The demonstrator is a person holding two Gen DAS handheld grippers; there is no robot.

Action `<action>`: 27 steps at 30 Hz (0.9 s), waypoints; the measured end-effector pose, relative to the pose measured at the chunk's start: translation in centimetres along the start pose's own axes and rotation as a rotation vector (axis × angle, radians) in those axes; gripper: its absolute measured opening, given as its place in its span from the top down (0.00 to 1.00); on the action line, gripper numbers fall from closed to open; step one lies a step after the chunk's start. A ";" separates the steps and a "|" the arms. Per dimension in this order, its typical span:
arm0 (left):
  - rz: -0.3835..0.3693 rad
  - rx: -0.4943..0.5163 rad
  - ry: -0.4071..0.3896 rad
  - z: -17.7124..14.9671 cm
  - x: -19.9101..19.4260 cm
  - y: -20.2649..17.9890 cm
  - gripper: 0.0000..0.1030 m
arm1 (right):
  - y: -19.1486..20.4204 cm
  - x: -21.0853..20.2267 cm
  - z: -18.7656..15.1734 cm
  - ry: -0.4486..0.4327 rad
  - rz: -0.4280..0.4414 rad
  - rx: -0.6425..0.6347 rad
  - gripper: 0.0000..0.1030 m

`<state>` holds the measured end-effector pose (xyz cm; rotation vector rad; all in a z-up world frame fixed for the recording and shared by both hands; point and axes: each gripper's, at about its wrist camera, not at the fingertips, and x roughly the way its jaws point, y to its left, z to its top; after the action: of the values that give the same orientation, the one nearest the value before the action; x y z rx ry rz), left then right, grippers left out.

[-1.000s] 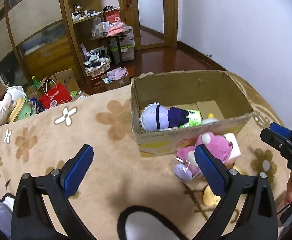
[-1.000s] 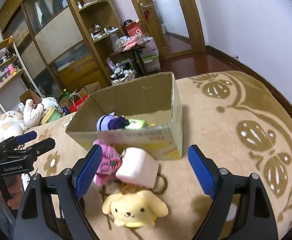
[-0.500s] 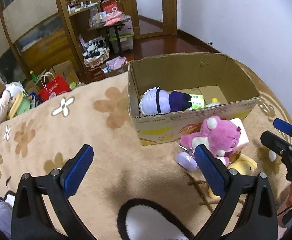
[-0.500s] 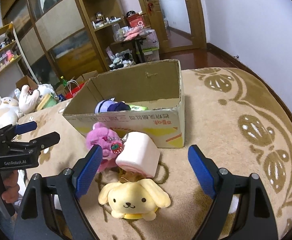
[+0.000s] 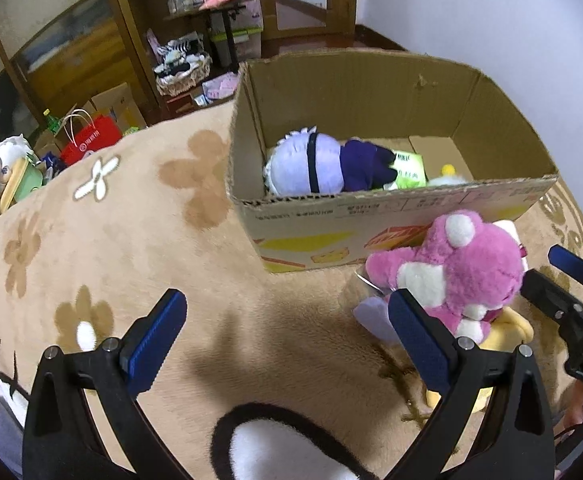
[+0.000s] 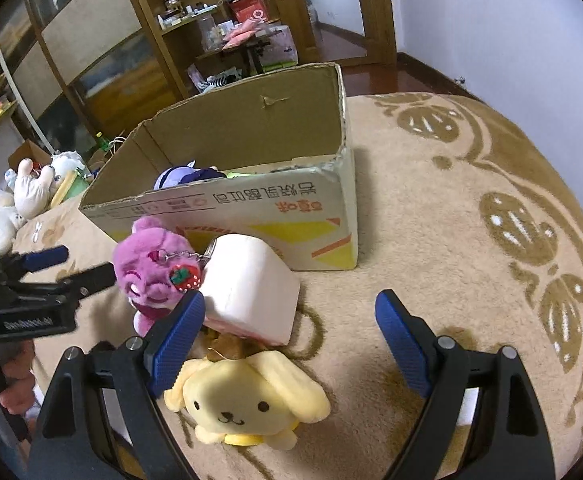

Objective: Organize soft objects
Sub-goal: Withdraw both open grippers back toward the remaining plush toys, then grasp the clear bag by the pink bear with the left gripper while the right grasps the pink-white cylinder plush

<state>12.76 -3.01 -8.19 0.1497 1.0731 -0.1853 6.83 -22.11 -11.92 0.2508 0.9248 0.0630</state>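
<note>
Both grippers hover over a beige flowered rug (image 6: pixel 431 220) with their jaws spread wide and nothing held. The left gripper (image 5: pixel 287 336) faces a cardboard box (image 5: pixel 371 212) that holds a purple-and-white doll (image 5: pixel 315 166) and a green packet (image 5: pixel 409 168). Just in front of the box lie 3 soft toys: a pink bear (image 5: pixel 459 272), a white cube (image 6: pixel 251 288) touching the bear, and a yellow dog (image 6: pixel 247 396) nearest the right gripper (image 6: pixel 287 340). The right gripper's left pad (image 6: pixel 175 344) overlaps the cube's corner in its own view, and whether they touch cannot be told.
</note>
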 end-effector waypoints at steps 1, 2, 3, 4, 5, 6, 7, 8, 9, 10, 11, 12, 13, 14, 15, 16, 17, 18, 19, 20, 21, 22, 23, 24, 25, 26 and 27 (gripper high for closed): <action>-0.003 0.000 0.010 -0.1 0.4 -0.1 0.03 | -0.1 0.1 0.0 -0.001 0.005 0.006 0.11; -0.007 0.000 0.016 0.0 0.6 -0.1 0.03 | -0.1 0.1 0.0 -0.002 0.007 0.011 0.11; -0.010 -0.001 0.023 0.0 0.9 -0.2 0.03 | -0.2 0.2 0.1 -0.003 0.007 0.014 0.11; -0.015 -0.001 0.030 0.0 1.2 -0.3 0.03 | -0.2 0.3 0.1 -0.003 0.008 0.015 0.11; -0.020 0.000 0.036 0.0 1.5 -0.3 0.03 | -0.3 0.4 0.2 -0.002 0.010 0.018 0.11; -0.023 0.000 0.043 0.0 1.7 -0.4 0.03 | -0.3 0.5 0.2 -0.003 0.012 0.021 0.11; -0.028 0.001 0.050 0.0 2.0 -0.5 0.03 | -0.4 0.6 0.3 -0.003 0.014 0.023 0.11; -0.033 0.003 0.055 0.1 2.2 -0.6 0.03 | -0.4 0.7 0.3 -0.003 0.016 0.026 0.11; -0.037 0.006 0.058 0.1 2.3 -0.6 0.03 | -0.4 0.8 0.4 -0.002 0.018 0.027 0.11; -0.042 0.011 0.062 0.1 2.5 -0.8 0.03 | -0.4 0.8 0.3 -0.001 0.020 0.027 0.11; -0.046 0.016 0.065 0.1 2.6 -0.9 0.03 | -0.3 0.9 0.4 -0.001 0.022 0.026 0.11; -0.051 0.019 0.068 0.1 2.7 -1.1 0.03 | -0.3 0.9 0.4 -0.002 0.023 0.025 0.11; -0.058 0.024 0.070 0.1 2.8 -1.3 0.03 | -0.2 0.9 0.4 -0.003 0.024 0.023 0.11; -0.065 0.029 0.071 0.1 2.8 -1.5 0.03 | -0.1 1.0 0.4 -0.003 0.027 0.022 0.11; -0.067 0.036 0.069 0.1 2.8 -1.7 0.03 | -0.1 1.0 0.4 -0.003 0.029 0.021 0.11; -0.066 0.040 0.068 0.1 2.8 -1.8 0.03 | -0.1 1.0 0.4 -0.004 0.029 0.020 0.11; -0.065 0.044 0.067 0.2 2.8 -1.9 0.03 | -0.1 1.0 0.4 -0.003 0.029 0.021 0.11; -0.068 0.045 0.067 0.3 2.9 -1.9 0.03 | 0.0 1.0 0.5 -0.003 0.030 0.021 0.11; -0.073 0.043 0.069 0.4 3.0 -1.9 0.03 | -0.1 1.0 0.5 -0.003 0.030 0.022 0.11; -0.078 0.040 0.072 0.4 3.0 -1.8 0.03 | -0.1 1.0 0.5 -0.004 0.031 0.023 0.11; -0.088 0.035 0.077 0.5 3.0 -1.8 0.03 | 0.0 1.0 0.5 -0.005 0.034 0.026 0.11; -0.093 0.033 0.080 0.5 3.1 -1.7 0.03 | 0.0 1.0 0.7 -0.006 0.037 0.027 0.11; -0.100 0.028 0.083 0.5 3.1 -1.7 0.03 | 0.0 1.0 0.8 -0.007 0.037 0.027 0.11; -0.105 0.025 0.086 0.6 3.1 -1.7 0.03 | 0.0 1.0 0.8 -0.009 0.036 0.027 0.11; -0.114 0.022 0.091 0.6 3.2 -1.7 0.03 | -0.1 1.0 0.8 -0.009 0.037 0.027 0.11; -0.120 0.018 0.095 0.7 3.3 -1.6 0.03 | -0.1 1.0 0.8 -0.006 0.039 0.030 0.11; -0.125 0.015 0.099 0.7 3.3 -1.6 0.03 | -0.1 1.0 0.8 -0.005 0.040 0.034 0.11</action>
<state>14.54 -4.94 -10.84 0.1061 1.1812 -0.3011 8.07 -22.20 -12.21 0.3005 0.9165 0.0834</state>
